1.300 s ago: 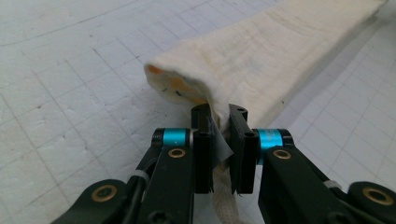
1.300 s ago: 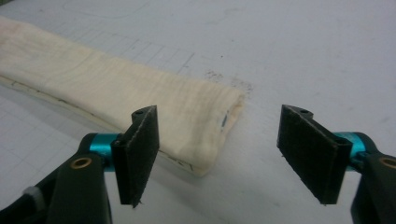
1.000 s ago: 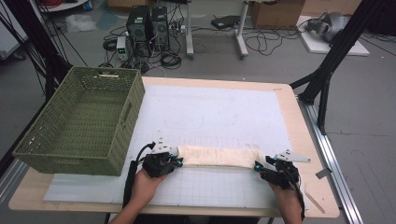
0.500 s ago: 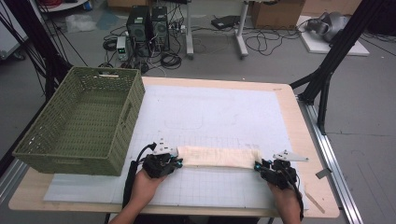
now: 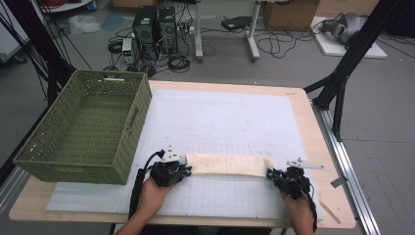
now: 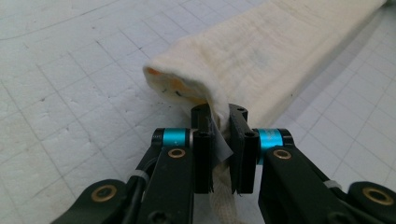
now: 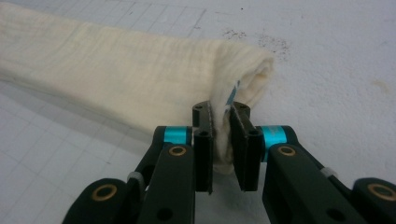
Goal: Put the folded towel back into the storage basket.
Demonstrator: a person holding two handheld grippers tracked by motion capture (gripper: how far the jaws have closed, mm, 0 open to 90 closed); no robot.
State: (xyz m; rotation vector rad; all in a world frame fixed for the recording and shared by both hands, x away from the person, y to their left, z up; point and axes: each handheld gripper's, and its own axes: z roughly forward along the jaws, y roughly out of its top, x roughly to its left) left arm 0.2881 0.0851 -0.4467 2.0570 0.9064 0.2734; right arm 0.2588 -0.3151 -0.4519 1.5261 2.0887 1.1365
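Folded cream cloth [image 5: 227, 164] lies as long strip on white gridded mat [image 5: 235, 122], near front edge of surface [image 5: 313, 147]. Left hand-held gripper [image 5: 185, 170] clamped on cloth's left end, fabric pinched between pads [image 6: 203, 154]. Right hand-held gripper [image 5: 270, 174] has just been closing, jaws now nipped on cloth's right end, fold caught between. Green woven basket [image 5: 88, 127] at left of surface, just beside left hand [image 5: 154, 193].

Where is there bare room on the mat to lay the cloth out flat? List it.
Bare: the white mat beyond the folded cloth, from the green basket rightward to the table's edge. A narrower strip lies nearer than the cloth. Crowded: both cloth ends, left tool and right tool.
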